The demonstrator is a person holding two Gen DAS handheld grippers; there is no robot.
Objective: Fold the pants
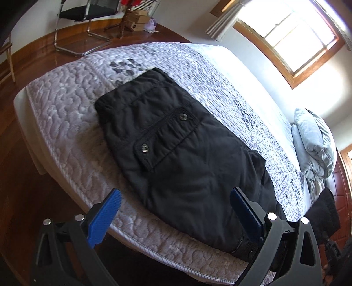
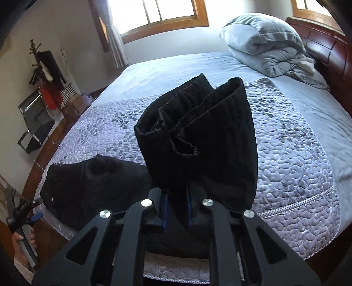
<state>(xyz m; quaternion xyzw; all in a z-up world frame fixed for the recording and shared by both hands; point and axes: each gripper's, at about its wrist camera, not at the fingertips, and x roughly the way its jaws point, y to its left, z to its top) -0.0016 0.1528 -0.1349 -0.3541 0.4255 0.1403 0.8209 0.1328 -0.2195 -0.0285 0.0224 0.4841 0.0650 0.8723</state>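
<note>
Pants, black and padded, rise bunched from my right gripper; its blue pads are clamped on the cloth, leg ends fanned upward above the quilted bedspread; my left gripper hangs with jaws spread wide, nothing between its blue pads, over the near edge of the bed; beneath it the upper part of the pants lies flat on the quilt, snap pocket facing up; farther off, a grey duvet sits heaped by the wooden headboard; beyond, a window, and what may be a coat rack, dim against the wall.
</note>
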